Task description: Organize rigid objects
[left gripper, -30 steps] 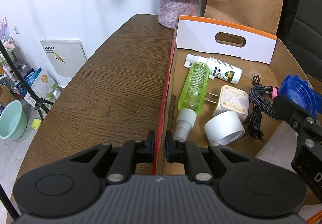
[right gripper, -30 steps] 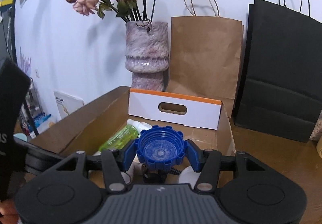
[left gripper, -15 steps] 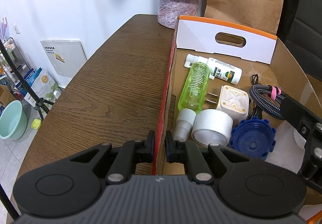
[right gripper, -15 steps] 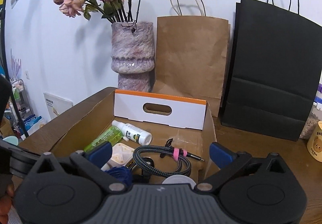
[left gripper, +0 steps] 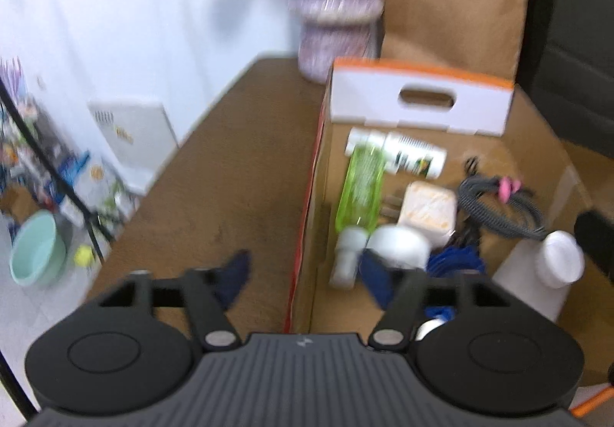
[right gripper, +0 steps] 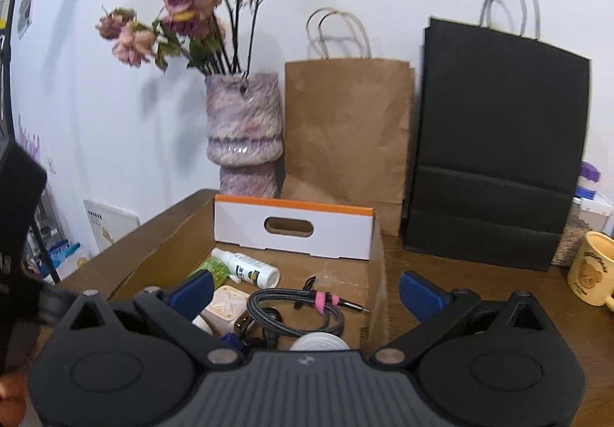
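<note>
Fingers of the left gripper point(left gripper: 305, 275) have just spread, straddling the brown cardboard box's wall point(left gripper: 307, 219); right gripper point(right gripper: 307, 292) gapes wide, empty, above the box.

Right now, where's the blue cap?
In the left wrist view the blue cap lies inside the cardboard box, toward its near end, right of the white tape roll and just below the beige plug adapter.

Both grippers' fingers point(left gripper: 236, 279) spread, empty.
</note>
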The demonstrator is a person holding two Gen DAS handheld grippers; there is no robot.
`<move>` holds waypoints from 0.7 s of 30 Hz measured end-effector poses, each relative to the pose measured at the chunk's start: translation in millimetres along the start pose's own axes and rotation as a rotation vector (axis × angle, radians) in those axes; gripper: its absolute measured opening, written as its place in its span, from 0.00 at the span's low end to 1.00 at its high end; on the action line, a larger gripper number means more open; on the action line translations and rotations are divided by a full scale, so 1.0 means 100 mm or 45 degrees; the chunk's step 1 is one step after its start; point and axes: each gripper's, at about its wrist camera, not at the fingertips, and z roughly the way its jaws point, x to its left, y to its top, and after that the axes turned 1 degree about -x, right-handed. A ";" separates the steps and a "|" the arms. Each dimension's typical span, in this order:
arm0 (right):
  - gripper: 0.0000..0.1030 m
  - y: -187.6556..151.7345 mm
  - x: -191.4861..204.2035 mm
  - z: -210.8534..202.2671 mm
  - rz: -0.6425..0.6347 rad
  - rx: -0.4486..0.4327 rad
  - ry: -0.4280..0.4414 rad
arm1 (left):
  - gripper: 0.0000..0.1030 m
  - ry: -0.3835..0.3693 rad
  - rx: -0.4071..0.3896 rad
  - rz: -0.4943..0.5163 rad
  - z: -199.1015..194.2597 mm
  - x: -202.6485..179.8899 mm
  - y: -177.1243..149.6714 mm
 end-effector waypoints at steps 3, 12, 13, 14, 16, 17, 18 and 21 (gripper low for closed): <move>1.00 0.00 -0.09 -0.22 0.022 -0.023 -0.001 | 0.99 0.014 -0.094 0.042 -0.32 -0.04 0.02; 1.00 -0.07 -0.19 -1.11 0.053 -0.112 0.019 | 1.00 -0.016 -0.221 -0.008 -1.24 0.02 -0.42; 1.00 -0.09 -0.19 -1.22 0.054 -0.119 0.021 | 1.00 -0.027 -0.228 -0.017 -1.32 0.04 -0.50; 1.00 -0.13 -0.20 -1.33 0.055 -0.124 0.021 | 1.00 -0.042 -0.239 -0.027 -1.41 0.06 -0.59; 1.00 -0.21 -0.19 -1.52 0.056 -0.129 0.012 | 1.00 -0.069 -0.275 -0.043 -1.58 0.10 -0.78; 1.00 -0.27 -0.18 -1.62 0.054 -0.132 0.007 | 1.00 -0.082 -0.300 -0.052 -1.68 0.11 -0.89; 1.00 -0.32 -0.17 -1.71 0.052 -0.134 0.006 | 1.00 -0.095 -0.324 -0.057 -1.76 0.13 -1.01; 1.00 -0.52 -0.14 -1.99 0.039 -0.141 0.004 | 1.00 -0.137 -0.403 -0.059 -2.00 0.14 -1.37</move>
